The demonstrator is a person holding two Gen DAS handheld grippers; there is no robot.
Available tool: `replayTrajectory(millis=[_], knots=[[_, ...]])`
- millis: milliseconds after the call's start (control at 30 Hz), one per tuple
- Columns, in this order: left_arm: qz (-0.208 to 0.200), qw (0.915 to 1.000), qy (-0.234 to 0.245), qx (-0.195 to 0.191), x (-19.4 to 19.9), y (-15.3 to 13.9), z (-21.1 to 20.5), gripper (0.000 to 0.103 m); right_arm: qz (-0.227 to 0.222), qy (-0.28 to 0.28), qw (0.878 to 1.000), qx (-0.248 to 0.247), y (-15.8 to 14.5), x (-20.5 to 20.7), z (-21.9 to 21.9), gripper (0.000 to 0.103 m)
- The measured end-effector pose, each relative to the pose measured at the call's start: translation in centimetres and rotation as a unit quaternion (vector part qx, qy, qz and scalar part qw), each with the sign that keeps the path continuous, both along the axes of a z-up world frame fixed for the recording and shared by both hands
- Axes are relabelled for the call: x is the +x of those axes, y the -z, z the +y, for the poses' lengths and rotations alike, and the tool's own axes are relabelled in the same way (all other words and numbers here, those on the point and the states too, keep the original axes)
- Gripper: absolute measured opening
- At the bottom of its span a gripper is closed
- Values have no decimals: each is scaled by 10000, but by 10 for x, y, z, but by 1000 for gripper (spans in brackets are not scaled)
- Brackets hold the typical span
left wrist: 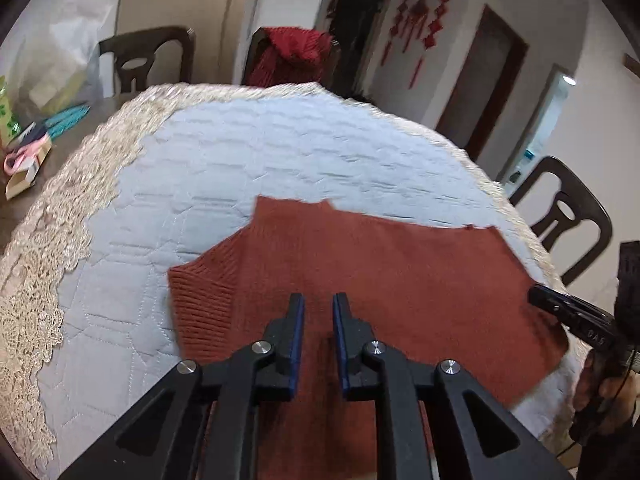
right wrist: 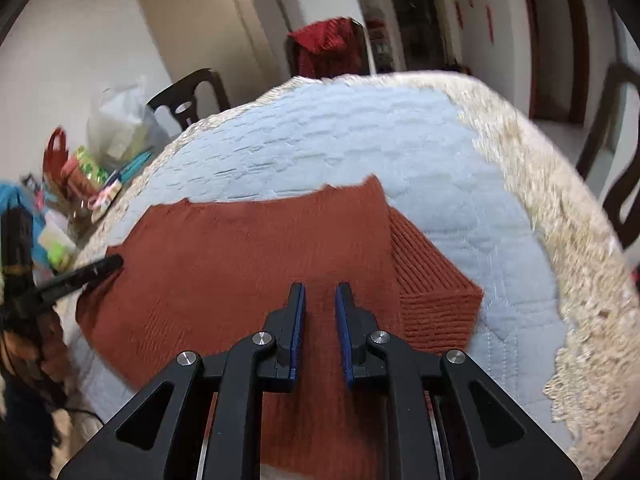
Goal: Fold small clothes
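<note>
We see a rust-orange ribbed knit sweater [left wrist: 360,280] on a pale blue quilted cloth [left wrist: 224,168] edged with beige lace [left wrist: 52,264]; our gripper pads [left wrist: 299,320] are blue

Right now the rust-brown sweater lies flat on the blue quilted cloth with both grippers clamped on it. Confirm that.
Not quite. The sweater does lie on the quilted cloth, but the left gripper and right gripper stand open above it, gripping nothing, as each wrist view shows.

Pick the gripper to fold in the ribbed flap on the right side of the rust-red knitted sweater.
Right. The right gripper hangs open over the rust-red knitted sweater, just beside its ribbed flap; the left gripper is at the opposite edge.
</note>
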State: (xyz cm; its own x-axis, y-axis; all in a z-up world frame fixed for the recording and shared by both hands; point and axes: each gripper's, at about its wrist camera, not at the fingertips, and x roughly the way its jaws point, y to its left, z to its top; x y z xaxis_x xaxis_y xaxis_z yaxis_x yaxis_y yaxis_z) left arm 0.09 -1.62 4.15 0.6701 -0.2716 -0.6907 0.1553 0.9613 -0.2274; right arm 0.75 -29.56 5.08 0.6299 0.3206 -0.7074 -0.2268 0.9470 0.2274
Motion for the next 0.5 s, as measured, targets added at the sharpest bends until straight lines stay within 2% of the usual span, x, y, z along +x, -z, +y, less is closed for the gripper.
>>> replayTrajectory(millis=[67, 167, 233, 333, 433, 500], knots=[[-51, 9998, 207, -26, -10, -2, -12, 26, -63, -237, 9997, 41, -3, -7, 11, 16], [-6, 9975, 699, -35, -21, 5, -37, 26, -77, -698, 9975, -5, -1, -19, 34, 16], [26, 9955, 944, 91, -22, 14, -51, 28, -45, -967, 9953, -99, 6, -22, 49, 16], [-109, 9950, 931, 339, -24, 15, -60, 28, -106, -1051, 9939, -306, 16, -22, 58, 18], [-76, 9957, 893, 234, -25, 9, -54, 28, -99, -978, 9950, -190, 8, -23, 50, 18], [-147, 9965, 761, 321, -28, 7, -46, 28, -221, -897, 9956, -181, 3, -28, 42, 18]])
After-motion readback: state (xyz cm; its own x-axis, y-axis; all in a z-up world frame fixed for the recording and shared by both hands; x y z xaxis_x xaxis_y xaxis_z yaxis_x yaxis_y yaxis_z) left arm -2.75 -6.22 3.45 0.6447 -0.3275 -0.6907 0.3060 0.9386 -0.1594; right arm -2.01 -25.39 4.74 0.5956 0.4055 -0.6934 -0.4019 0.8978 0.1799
